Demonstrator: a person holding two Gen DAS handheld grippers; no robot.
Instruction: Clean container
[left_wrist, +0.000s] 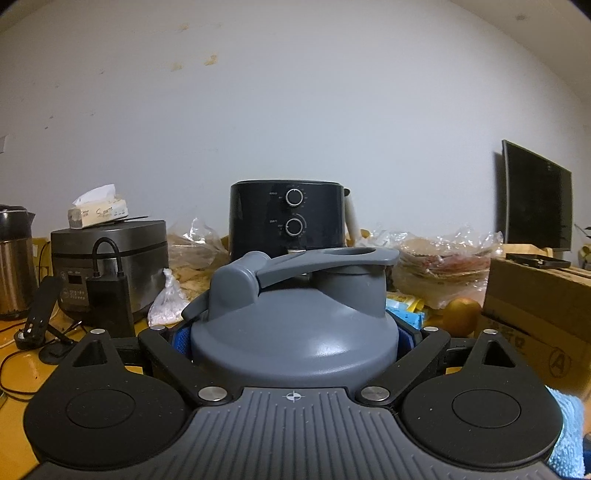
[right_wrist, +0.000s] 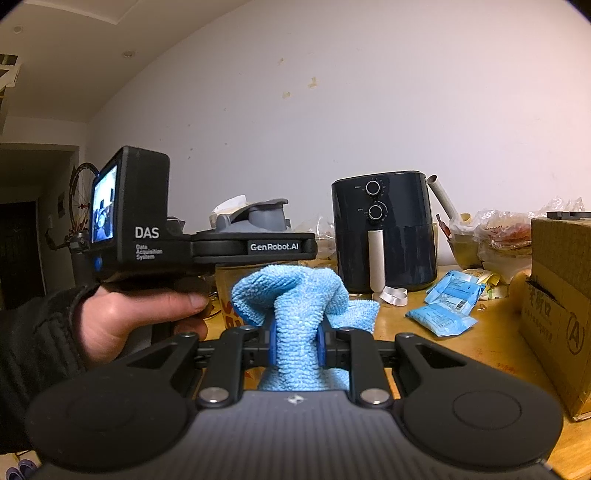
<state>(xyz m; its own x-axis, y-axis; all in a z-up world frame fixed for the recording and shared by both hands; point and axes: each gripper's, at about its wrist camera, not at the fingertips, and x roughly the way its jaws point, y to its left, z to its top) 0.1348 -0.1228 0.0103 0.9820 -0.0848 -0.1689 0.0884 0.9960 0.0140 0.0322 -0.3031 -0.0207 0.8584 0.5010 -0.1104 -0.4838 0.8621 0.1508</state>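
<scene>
Cloth (right_wrist: 297, 325) of light blue terry is sitting bunched between the narrow jaws of the right gripper (right_wrist: 296, 341), whose blue pads (right_wrist: 272, 341) are pressing into it from both sides while its loose folds are spilling up and forward. Just to the left in that view, a person's hand (right_wrist: 122, 325) in a dark sleeve is gripping the handle of the left gripper (left_wrist: 294, 341), seen side-on with its small screen glowing. The left gripper's jaws are standing wide and clamping the grey container lid (left_wrist: 295, 332), the blue pads touching its rim on either side; the lid's carry loop (left_wrist: 325, 260) is lying over its spout cap, and the container's body below is hidden. Beyond, on the yellow wooden surface (right_wrist: 480, 347), blue packets (right_wrist: 448, 302) are lying near a cardboard box (right_wrist: 561, 295) at the right. Further back, a dark air fryer (right_wrist: 384, 230) with two dials is standing upright against the white wall, with a rice cooker (left_wrist: 110, 266) and a tissue pack (left_wrist: 98, 210) on top of it at the left.
</scene>
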